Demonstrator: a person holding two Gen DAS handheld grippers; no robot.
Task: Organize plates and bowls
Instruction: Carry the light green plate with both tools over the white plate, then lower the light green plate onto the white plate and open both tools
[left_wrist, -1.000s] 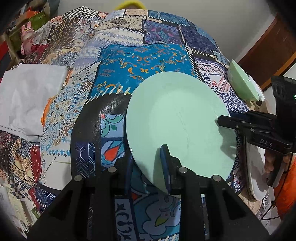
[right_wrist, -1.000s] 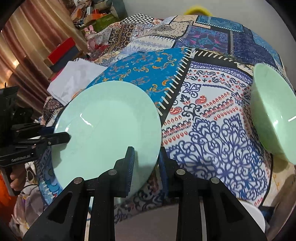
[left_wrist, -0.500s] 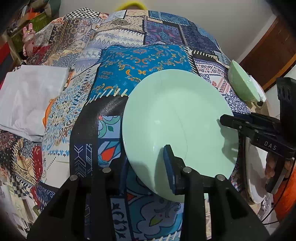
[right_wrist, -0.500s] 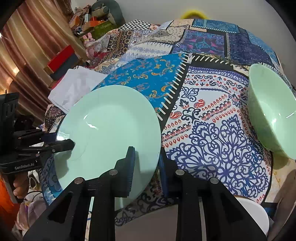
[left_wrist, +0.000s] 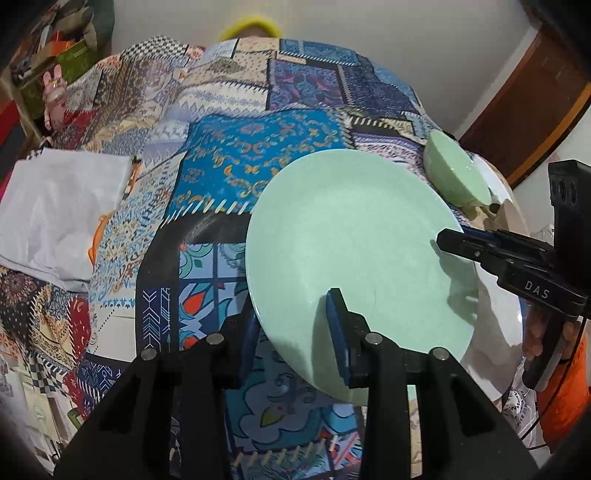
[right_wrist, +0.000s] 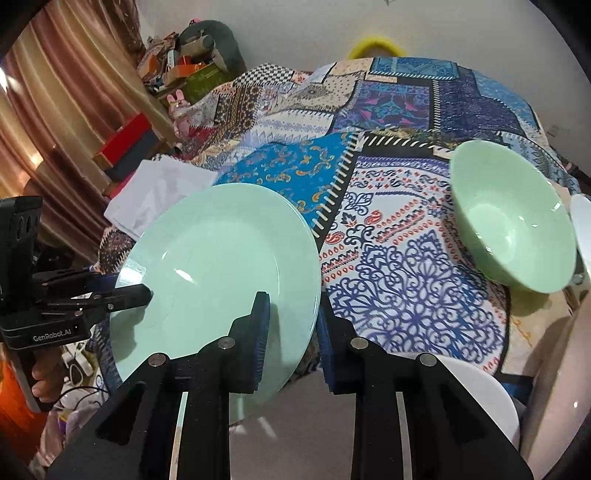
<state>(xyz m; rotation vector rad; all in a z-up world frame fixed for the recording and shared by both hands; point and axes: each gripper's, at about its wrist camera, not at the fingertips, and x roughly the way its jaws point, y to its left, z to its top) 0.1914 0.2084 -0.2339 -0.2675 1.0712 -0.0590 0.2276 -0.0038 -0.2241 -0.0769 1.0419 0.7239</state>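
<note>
while both hand-held grippers clamp green plate (tilted), green bowl sits empty.

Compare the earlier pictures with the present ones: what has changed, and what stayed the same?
The round mint-green plate, gripped at opposite rims by both grippers, has been lifted off the patchwork cloth. The left gripper has just been opening slightly around the rim. The right gripper stays clamped. The mint-green bowl has not moved.
</note>
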